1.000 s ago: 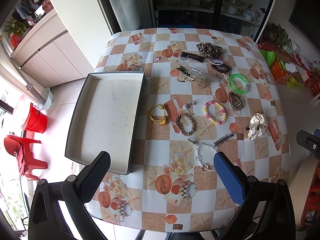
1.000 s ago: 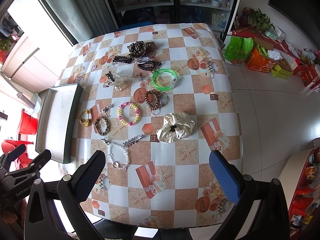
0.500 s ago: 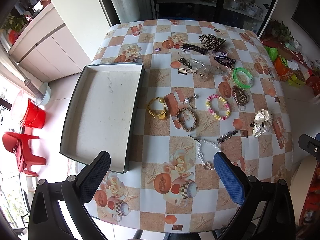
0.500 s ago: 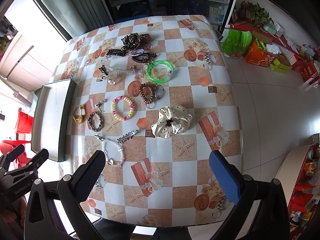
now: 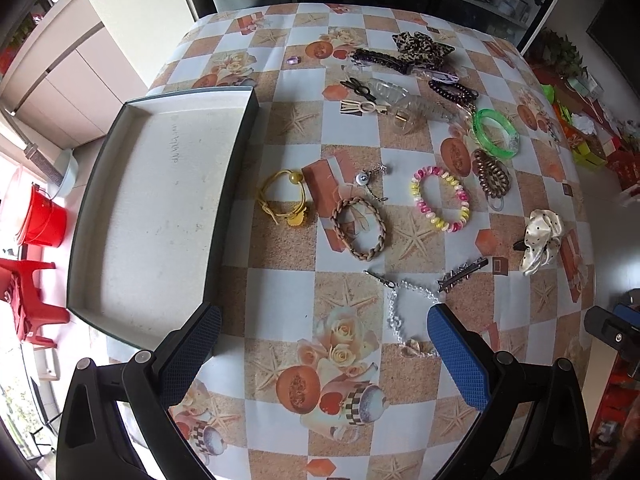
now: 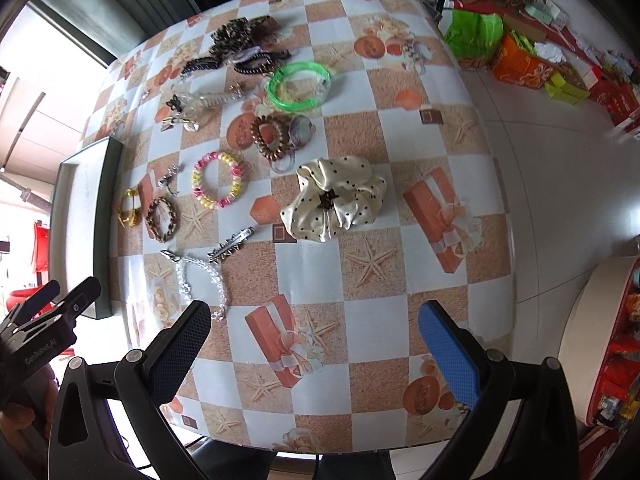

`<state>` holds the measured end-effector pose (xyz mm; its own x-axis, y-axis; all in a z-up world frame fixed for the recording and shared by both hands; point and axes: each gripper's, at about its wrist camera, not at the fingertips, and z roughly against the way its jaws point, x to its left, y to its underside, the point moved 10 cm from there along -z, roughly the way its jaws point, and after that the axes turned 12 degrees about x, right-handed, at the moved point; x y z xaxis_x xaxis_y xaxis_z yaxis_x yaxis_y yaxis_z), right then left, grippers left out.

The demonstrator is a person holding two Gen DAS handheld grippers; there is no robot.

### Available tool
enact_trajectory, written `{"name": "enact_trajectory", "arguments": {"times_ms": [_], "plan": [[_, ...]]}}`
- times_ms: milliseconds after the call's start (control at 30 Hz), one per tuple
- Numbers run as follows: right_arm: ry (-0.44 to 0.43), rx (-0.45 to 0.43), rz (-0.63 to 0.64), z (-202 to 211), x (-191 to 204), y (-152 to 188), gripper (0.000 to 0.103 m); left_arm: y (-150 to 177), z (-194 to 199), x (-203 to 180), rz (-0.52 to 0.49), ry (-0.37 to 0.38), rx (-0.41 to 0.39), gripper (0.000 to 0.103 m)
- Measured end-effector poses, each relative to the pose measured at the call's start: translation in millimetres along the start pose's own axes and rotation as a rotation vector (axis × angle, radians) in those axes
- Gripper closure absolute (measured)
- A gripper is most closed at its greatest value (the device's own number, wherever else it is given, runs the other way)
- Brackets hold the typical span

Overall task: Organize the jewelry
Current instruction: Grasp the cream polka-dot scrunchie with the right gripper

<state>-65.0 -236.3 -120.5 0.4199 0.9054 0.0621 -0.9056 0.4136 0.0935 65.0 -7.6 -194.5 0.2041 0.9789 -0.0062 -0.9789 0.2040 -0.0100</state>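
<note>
Ahead of left claw (image 5: 323,334), wide open, empty, braided bracelet (image 5: 359,229), right claw (image 6: 314,326) likewise, seemingly.

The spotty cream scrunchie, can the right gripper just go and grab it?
Probably yes. The right gripper is open and holds nothing, and the spotty cream scrunchie lies ahead of it with only bare tablecloth between them and nothing on top.

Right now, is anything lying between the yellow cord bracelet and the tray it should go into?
Nothing visible. The yellow cord bracelet lies closest to the tray, with only bare tablecloth between them. The tray's raised wall must be cleared.
</note>
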Motion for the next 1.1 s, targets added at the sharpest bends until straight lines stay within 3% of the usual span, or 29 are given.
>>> {"name": "enact_trajectory", "arguments": {"times_ms": [367, 567, 733, 867, 1000, 1033, 1100], "plan": [[-0.073, -0.034, -0.085, -36, -17, -39, 0.0, -37, -46, -21, -0.048, -0.001, -0.031, 0.007], [-0.126, -0.058, -0.106, -46, -16, -64, 0.006, -51, -68, -34, -0.091, -0.006, -0.034, 0.026], [-0.13, -0.08, -0.08, -54, -7, -80, 0.01, -58, -82, -41, -0.105, -0.008, -0.031, 0.032], [-0.116, -0.095, -0.076, -61, 0, -92, 0.025, -61, -90, -47, -0.115, -0.006, -0.02, 0.035], [-0.091, -0.111, -0.059, -64, 5, -101, 0.053, -64, -88, -52, -0.132, 0.003, -0.028, 0.043], [-0.095, -0.111, -0.056, -64, 5, -102, 0.056, -64, -88, -53, -0.136, 0.006, -0.029, 0.045], [-0.094, -0.114, -0.049, -64, 6, -103, 0.07, -66, -87, -55, -0.141, 0.015, -0.028, 0.054]]}}
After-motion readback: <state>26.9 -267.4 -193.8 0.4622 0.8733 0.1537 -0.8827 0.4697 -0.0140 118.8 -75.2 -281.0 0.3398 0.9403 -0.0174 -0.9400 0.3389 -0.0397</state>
